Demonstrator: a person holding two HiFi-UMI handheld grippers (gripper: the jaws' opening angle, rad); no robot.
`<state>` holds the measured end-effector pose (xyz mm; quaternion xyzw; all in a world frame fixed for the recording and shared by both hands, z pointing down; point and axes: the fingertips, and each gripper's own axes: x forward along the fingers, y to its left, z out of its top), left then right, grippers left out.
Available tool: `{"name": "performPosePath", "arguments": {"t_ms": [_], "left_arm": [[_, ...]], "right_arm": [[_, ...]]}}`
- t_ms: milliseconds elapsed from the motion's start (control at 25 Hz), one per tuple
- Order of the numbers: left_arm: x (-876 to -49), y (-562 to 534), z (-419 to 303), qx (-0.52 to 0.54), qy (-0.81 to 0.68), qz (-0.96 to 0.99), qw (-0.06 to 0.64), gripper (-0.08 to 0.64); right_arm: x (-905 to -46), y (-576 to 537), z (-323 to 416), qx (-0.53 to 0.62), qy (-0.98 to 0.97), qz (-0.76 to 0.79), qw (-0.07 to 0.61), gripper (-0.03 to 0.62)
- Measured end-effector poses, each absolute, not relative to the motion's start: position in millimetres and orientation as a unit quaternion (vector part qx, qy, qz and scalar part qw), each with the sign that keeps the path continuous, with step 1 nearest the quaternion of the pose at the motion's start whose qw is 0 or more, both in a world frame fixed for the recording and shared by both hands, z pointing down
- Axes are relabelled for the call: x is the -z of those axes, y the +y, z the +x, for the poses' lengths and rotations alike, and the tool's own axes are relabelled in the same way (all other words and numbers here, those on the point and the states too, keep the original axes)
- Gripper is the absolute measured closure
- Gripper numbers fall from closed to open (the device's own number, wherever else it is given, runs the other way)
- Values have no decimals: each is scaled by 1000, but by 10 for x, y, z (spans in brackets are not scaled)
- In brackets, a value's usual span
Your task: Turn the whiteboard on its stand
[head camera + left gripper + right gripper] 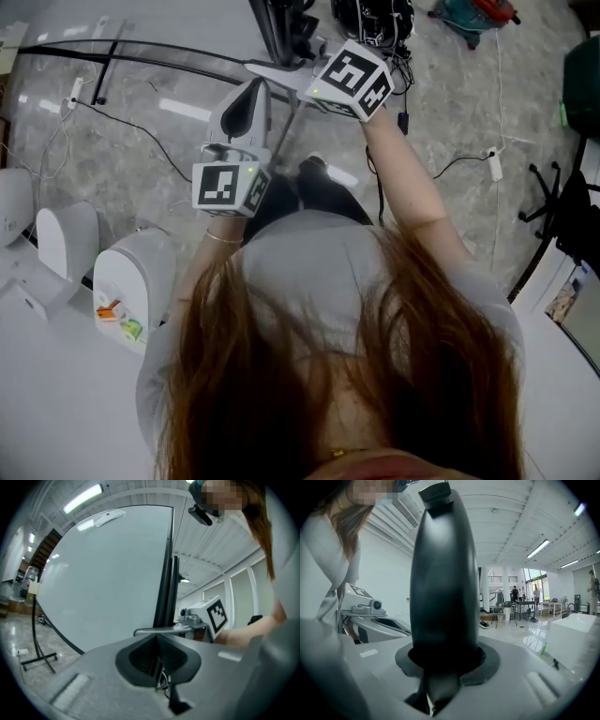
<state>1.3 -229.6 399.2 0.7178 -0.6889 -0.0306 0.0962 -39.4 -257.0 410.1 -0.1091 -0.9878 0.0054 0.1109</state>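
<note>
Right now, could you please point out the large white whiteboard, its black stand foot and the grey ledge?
Large white whiteboard (pixel 103 573): left gripper view, face centre.
Black stand foot (pixel 40 658): left gripper view, floor bar.
Grey ledge (pixel 159 630): left gripper view, front rim.

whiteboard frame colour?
Black frame around the white whiteboard; shows best in the left gripper view.

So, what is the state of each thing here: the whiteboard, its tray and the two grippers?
whiteboard: blank, held on its stand.
tray: fixed at the board's frame, sticking out towards the left gripper.
left gripper: jaws together, tips just under the tray; whether they pinch anything cannot be told.
right gripper: jaws together, nothing between them, pointing up at the ceiling.
</note>
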Motion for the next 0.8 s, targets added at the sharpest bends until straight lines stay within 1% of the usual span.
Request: {"name": "performPosePath", "arguments": {"t_ms": [160,320,560,800], "left_arm": [[-4025,-2202,91,37,-659,743,107,560],[-4028,-2143,380,44,-624,771,119,560],[-4008,-2048,832,26,-609,786,108,560],[-4007,-1858,1232,23,-618,780,100,560]], "right_arm": [[-4127,-2498,-277,-11,-988,-108,110,459],[-4104,-2412,8,-10,-989,-108,105,459],[-4060,-2313,458,-1,-992,-95,83,465],[-4057,-2131,853,-3,-992,-93,85,462]]}}
